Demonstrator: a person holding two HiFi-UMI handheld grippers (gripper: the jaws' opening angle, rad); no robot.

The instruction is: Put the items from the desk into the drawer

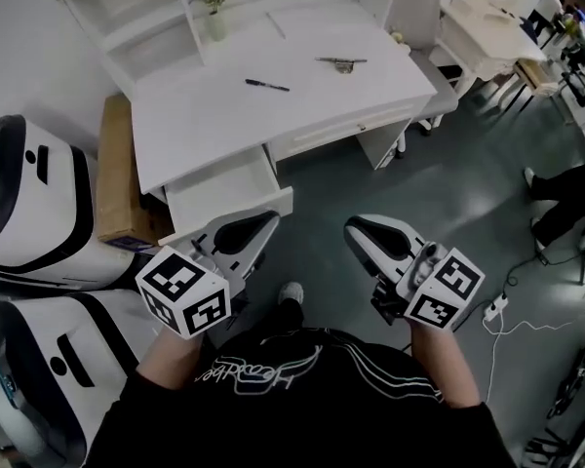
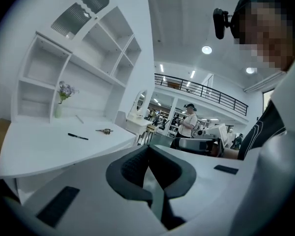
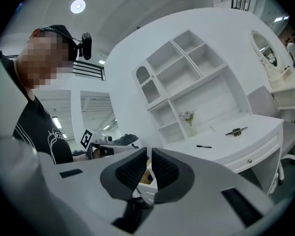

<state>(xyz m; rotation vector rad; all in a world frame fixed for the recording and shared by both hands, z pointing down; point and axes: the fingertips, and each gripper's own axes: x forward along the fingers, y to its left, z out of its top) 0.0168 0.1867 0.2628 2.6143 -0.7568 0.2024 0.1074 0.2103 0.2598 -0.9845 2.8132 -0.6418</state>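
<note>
A black pen [image 1: 267,85] and a small metal tool [image 1: 342,63] lie on the white desk [image 1: 205,125]. Below the desk's front edge an open, empty drawer [image 1: 236,211] sticks out. My left gripper [image 1: 263,224] hangs in the air just right of the drawer, short of the desk. The right gripper [image 1: 356,227] is level with it, over the floor. Both are shut with nothing between their pads. The left gripper view has its jaws [image 2: 148,151] below the pen [image 2: 77,136] and tool [image 2: 104,131]. The right gripper [image 3: 149,154] sees the pen [image 3: 203,146] and tool [image 3: 236,131] to its right.
A vase of flowers [image 1: 214,8] stands at the desk's back by the shelf unit [image 1: 136,18]. A cardboard box [image 1: 117,174] and white-and-black machines [image 1: 29,213] crowd the left. A chair [image 1: 419,27], a person's legs [image 1: 565,198] and a power strip [image 1: 494,308] are at right.
</note>
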